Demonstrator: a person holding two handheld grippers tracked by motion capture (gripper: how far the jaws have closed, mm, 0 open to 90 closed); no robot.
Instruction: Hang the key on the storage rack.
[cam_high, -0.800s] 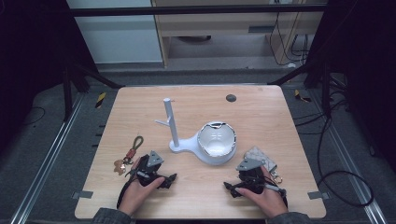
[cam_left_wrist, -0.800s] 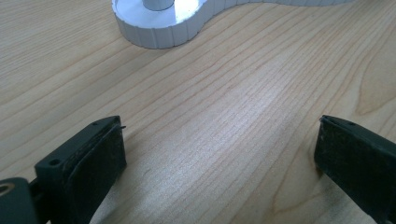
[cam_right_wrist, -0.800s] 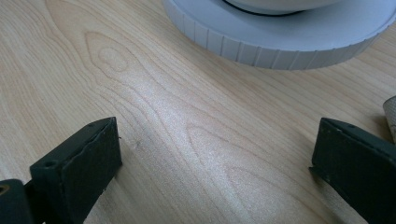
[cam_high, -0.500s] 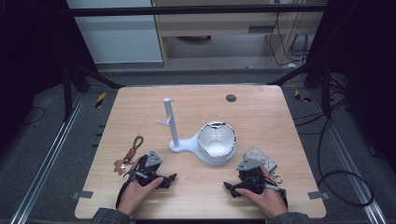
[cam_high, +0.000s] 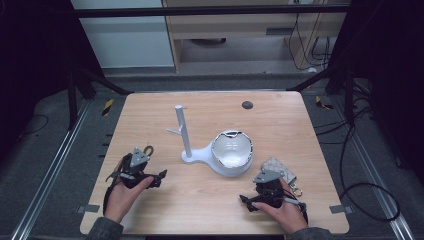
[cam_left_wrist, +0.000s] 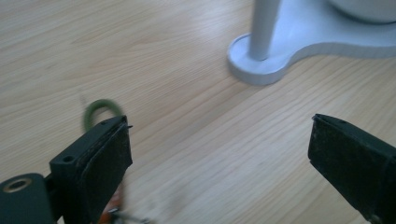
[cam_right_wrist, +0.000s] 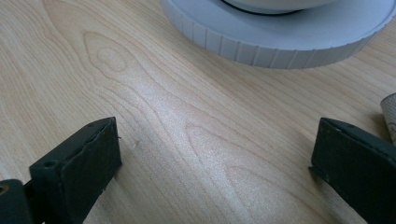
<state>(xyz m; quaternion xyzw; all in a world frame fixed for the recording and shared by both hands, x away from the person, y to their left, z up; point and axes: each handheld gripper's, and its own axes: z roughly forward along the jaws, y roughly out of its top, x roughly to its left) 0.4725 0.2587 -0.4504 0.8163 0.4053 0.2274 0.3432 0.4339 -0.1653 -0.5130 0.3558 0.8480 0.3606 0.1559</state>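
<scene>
The left gripper (cam_high: 162, 175), jaws wide apart and empty, stood just beside the keyring (cam_left_wrist: 100, 112) on its left, the nearer hand to it.

No text or label can be read

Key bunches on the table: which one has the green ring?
The key bunch by the left claw; its green ring shows beside that claw's jaw. The other one, by the right claw, has a grey woven pouch.

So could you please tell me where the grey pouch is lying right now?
In the high view, the grey pouch lies on the table's right side, just right of the white bowl stand and right behind the right gripper.
</scene>
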